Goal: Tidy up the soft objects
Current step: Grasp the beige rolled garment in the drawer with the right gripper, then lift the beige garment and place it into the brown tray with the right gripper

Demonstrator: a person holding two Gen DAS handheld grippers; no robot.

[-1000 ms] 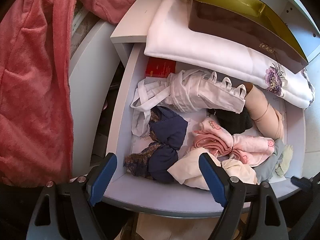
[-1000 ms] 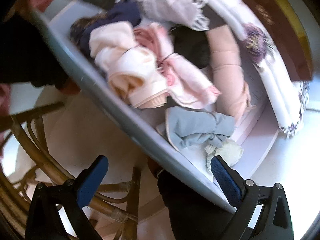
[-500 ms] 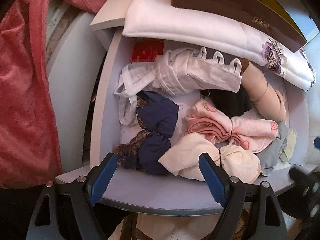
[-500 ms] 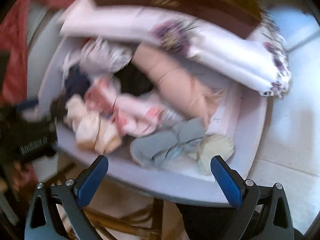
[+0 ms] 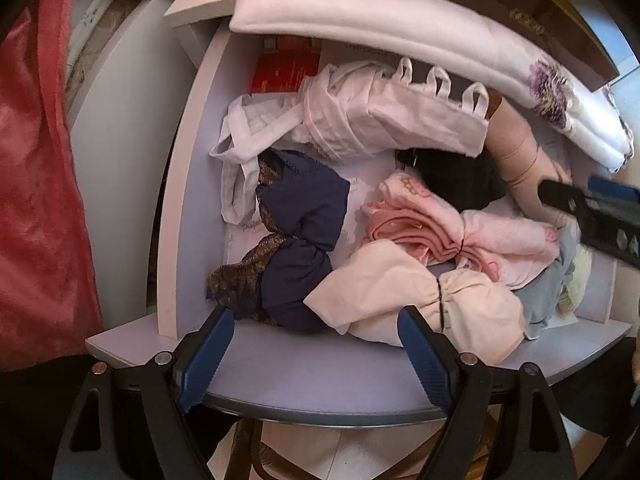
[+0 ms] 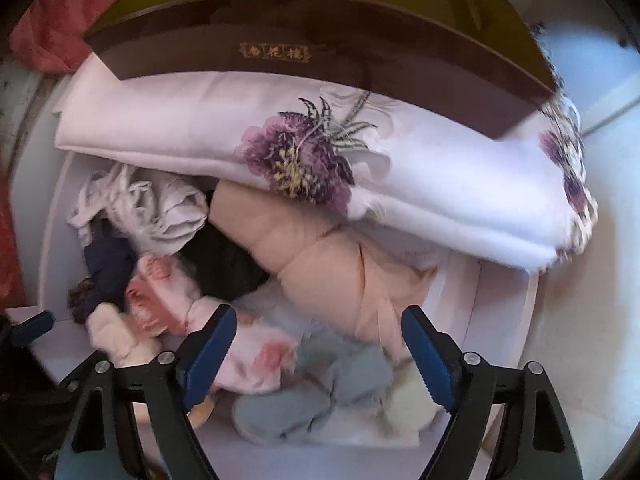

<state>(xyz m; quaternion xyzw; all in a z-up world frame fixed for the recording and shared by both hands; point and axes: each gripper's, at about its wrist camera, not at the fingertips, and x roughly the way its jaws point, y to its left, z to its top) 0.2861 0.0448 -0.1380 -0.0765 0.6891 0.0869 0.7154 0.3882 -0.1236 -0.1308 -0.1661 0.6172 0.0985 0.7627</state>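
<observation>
Left wrist view: left gripper [image 5: 310,354] jaws wide, nothing between, poised over drawer [image 5: 188,184] front, likely choosing among tied bundles; navy bundle [image 5: 300,232] beside cream bundle [image 5: 400,292]; pink bundle [image 5: 440,224] behind; liner print too blurred to read.

Right wrist view: right gripper [image 6: 316,354] jaws closing, empty, above grey bundle [image 6: 320,396] and beige roll [image 6: 320,264]; floral sheet [image 6: 360,160] weighted by brown box [image 6: 320,44], gold characters unreadable.
</observation>
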